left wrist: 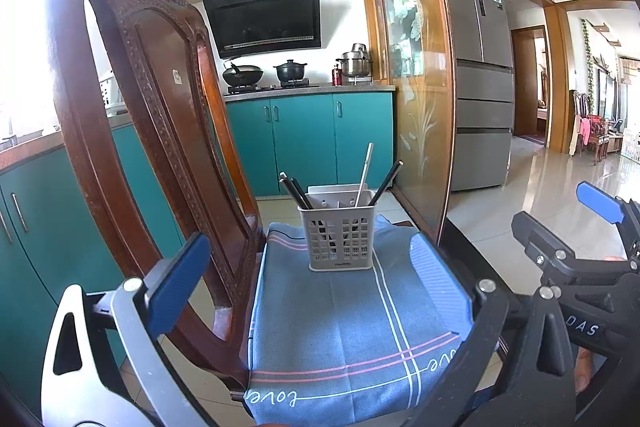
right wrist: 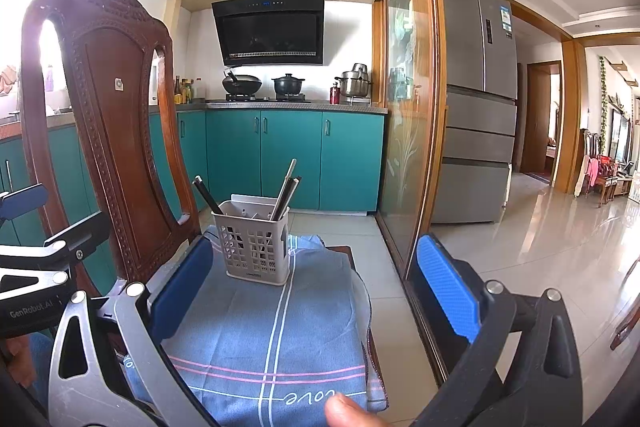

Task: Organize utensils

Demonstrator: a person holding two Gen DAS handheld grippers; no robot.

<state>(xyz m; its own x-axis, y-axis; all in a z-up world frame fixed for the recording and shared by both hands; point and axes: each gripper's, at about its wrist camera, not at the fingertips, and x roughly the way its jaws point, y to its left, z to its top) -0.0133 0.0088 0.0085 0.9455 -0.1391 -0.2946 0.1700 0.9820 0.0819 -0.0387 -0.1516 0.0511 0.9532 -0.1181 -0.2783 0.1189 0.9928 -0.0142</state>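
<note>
A grey slotted utensil holder (left wrist: 340, 245) stands at the far end of a blue cloth (left wrist: 348, 327) on a wooden chair seat. Several chopsticks (left wrist: 365, 174), dark and light, stand in it, leaning outward. It also shows in the right wrist view (right wrist: 256, 247), with its chopsticks (right wrist: 287, 189). My left gripper (left wrist: 312, 287) is open and empty, near the cloth's front edge, short of the holder. My right gripper (right wrist: 316, 287) is open and empty, also short of the holder. The right gripper shows at the right of the left wrist view (left wrist: 600, 227).
The chair's carved wooden backrest (left wrist: 132, 115) rises close on the left. A glass sliding door (left wrist: 416, 87) in a wooden frame stands on the right, a grey fridge (left wrist: 480, 67) behind it. Teal cabinets (left wrist: 308, 143) and a stove with pots lie beyond. A thumb (right wrist: 348, 411) rests at the cloth's front edge.
</note>
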